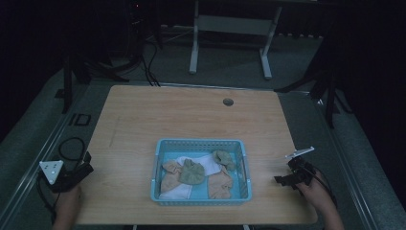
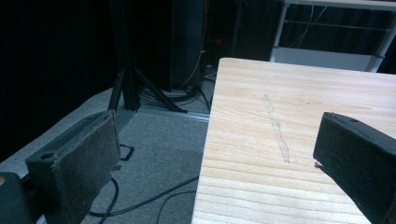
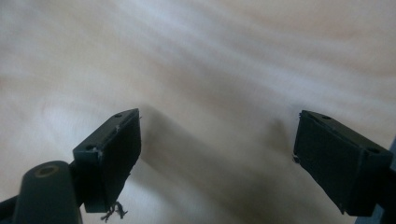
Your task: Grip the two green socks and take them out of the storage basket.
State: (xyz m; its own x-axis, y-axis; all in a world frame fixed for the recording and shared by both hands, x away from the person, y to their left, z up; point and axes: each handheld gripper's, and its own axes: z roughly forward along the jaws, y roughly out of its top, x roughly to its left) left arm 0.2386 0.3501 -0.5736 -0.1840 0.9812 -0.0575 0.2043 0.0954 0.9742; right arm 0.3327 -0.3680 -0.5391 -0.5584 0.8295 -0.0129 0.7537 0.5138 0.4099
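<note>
Nearest to me, at the bottom corners of the high view, my two hands hold the grippers at the table's near edge. The left gripper (image 1: 79, 173) sits at the near left corner, its grey three-cornered plate (image 1: 50, 170) on top and its cable looping off the table's side. In the left gripper view its jaws stand wide apart with nothing between them: one hangs over the grey floor (image 2: 154, 154) beside the table, the other over the wood, where a pale strip of tape (image 2: 276, 128) runs along the grain.

The right gripper (image 1: 287, 179) rests at the near right, close to the basket's right wall but not touching it. In the right gripper view its jaws are also spread wide and empty, looking down on bare, blurred wood (image 3: 210, 70).

Between the two grippers, toward the near middle of the table (image 1: 143, 115), stands the blue basket (image 1: 198, 143). Inside it lies a jumble of socks: a green sock (image 1: 192, 171) bunched in the middle, a white sock (image 1: 208, 163) spread beneath it, a tan sock (image 1: 169, 178) at the left, another tan one (image 1: 219, 185) at the near right, and a second green one (image 1: 224, 158) at the far right corner. Neither gripper touches any of them.

Beyond the basket the tabletop is plain wood up to a round cable hole (image 1: 228, 102) near the far edge. Farther back, on the dim floor, stand the white legs of another table (image 1: 194, 48).
</note>
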